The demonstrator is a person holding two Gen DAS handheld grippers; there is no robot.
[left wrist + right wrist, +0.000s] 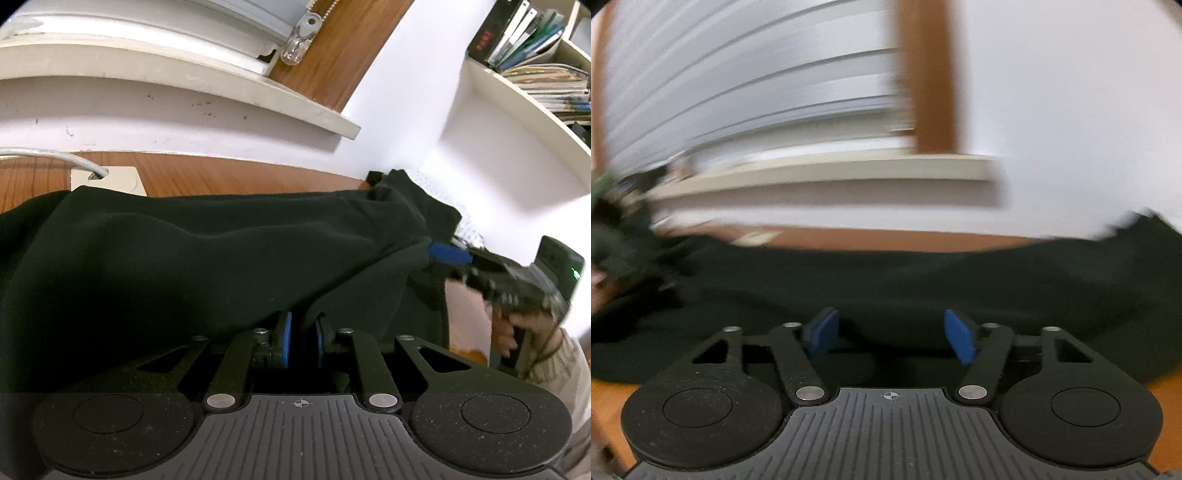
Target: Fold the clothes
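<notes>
Draping in soft, matte folds over the wooden table (229, 173), your dark green garment (207, 251) bunches up near the left gripper (303, 341), whose blue pads are pinched on a fold. Your right gripper (890, 338) hovers over the cloth, jaws apart. A white windowsill (184, 74) and bookshelf (517, 99) stand beyond.

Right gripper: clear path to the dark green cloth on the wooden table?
Probably yes. The right gripper hangs open just above the dark green cloth, nothing between them; the view is blurred. The left gripper pinches another fold.
</notes>
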